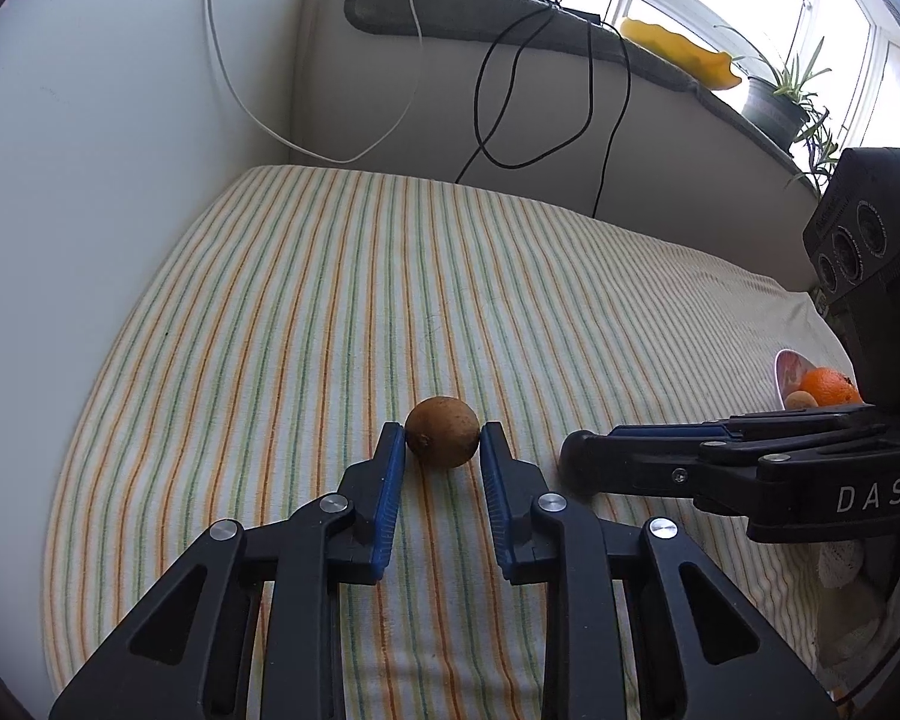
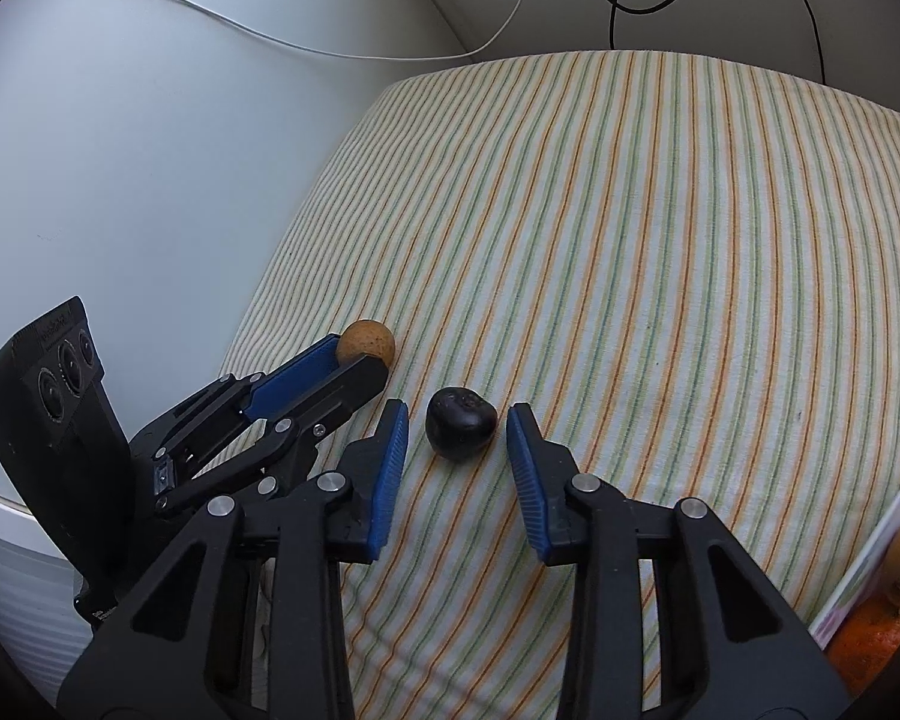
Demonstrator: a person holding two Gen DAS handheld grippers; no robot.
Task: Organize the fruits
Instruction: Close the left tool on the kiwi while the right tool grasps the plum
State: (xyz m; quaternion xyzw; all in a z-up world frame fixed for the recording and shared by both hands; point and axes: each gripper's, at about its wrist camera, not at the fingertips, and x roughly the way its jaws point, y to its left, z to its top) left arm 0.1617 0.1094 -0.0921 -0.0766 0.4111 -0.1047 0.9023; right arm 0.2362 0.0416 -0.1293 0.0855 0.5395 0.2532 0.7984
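Note:
A round brown fruit (image 1: 442,439) lies on the striped cloth (image 1: 330,300), right between the tips of my left gripper (image 1: 442,433). The pads touch or nearly touch its sides; I cannot tell if they grip it. It also shows in the right wrist view (image 2: 366,341). A dark, almost black fruit (image 2: 461,423) lies on the cloth between the open fingers of my right gripper (image 2: 457,420), with gaps on both sides. A white bowl (image 1: 785,373) at the right holds an orange (image 1: 829,387) and a brown fruit (image 1: 802,400).
A white wall (image 1: 90,180) borders the cloth on the left. Black and white cables (image 1: 510,90) hang at the back. A sill holds a yellow object (image 1: 678,51) and potted plants (image 1: 780,96). The bowl edge (image 2: 870,558) is at the right in the right wrist view.

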